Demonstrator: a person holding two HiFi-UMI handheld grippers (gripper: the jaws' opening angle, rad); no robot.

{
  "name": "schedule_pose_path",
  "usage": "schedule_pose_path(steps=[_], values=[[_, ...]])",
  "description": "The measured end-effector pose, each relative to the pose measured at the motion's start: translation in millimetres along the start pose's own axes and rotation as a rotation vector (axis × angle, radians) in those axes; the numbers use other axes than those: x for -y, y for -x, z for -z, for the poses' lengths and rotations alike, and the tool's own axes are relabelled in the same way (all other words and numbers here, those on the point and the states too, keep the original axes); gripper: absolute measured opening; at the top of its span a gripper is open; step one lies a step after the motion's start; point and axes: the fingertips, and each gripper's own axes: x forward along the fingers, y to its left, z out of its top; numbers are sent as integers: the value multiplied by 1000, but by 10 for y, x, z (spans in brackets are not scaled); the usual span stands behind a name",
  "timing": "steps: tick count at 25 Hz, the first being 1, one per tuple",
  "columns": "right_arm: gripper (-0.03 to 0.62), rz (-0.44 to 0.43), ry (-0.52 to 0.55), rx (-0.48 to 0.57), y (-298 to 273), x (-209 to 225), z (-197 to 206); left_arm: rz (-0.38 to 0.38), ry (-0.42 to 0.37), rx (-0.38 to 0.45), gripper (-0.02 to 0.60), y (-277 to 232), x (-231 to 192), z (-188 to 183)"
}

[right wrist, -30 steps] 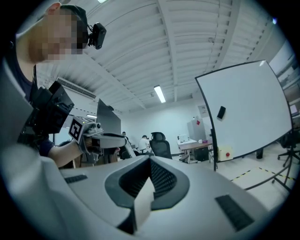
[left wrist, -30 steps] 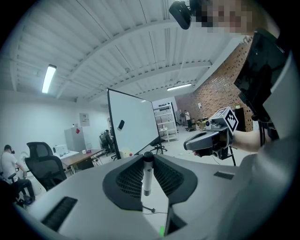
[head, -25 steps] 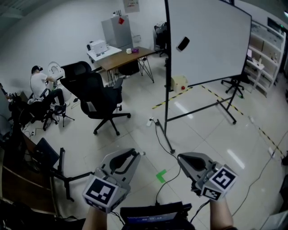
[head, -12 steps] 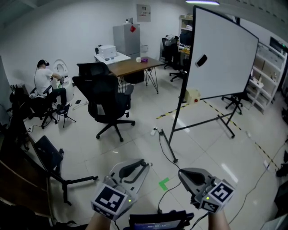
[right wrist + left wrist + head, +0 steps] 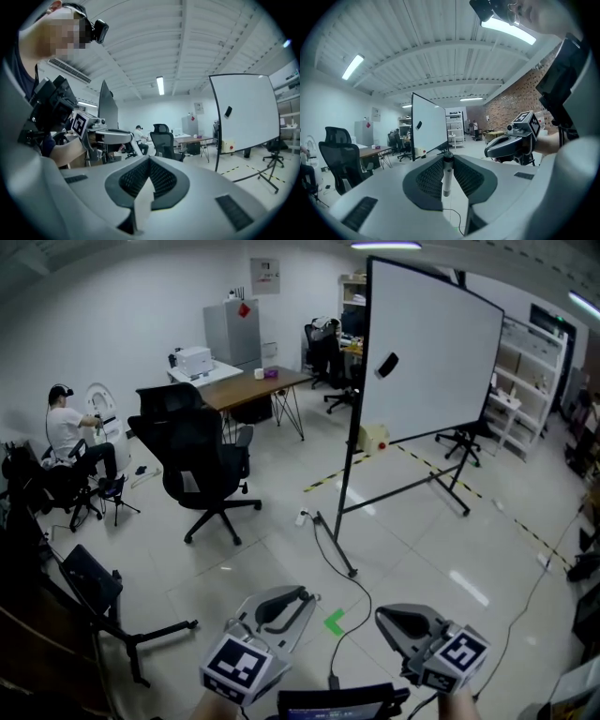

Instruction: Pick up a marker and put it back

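While you hold both tools low at the near edge of the head view, the left gripper (image 5: 448,157) has its jaws pinching the marker (image 5: 446,177) between the ribbed pads. The marker sits right at the middle of the grip, close to the jaw tips, with a pad pressed against each of its sides. In the left gripper view its long axis stands upright, crosswise to the way the jaws point: the dark end is uppermost, level with the tips, and the pale barrel hangs down below it into the gap.

Your right gripper (image 5: 149,160) has its jaws pressed together with nothing between them.

In the head view the left gripper (image 5: 302,598) and right gripper (image 5: 382,614) lie side by side, a little apart, both pointing away from you across the floor (image 5: 412,549) and only slightly downward, their marker cubes facing up. Your forearms enter from the near edge.

Beyond the tips, far and to the right, the whiteboard (image 5: 427,352) stands on its wheeled frame, well apart from both grippers. A black office chair (image 5: 200,460) stands far to the left.
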Motion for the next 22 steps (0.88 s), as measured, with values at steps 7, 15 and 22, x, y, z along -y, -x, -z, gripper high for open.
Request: schedule_pose_path(steps=[7, 15, 22], values=[[12, 5, -22, 9, 585, 207, 147, 6, -21, 32, 64, -247, 509, -200], [12, 26, -94, 42, 1241, 551, 258, 17, -4, 45, 64, -541, 1147, -334], [12, 21, -84, 56, 1541, 679, 317, 15, -6, 54, 64, -686, 1468, -358]])
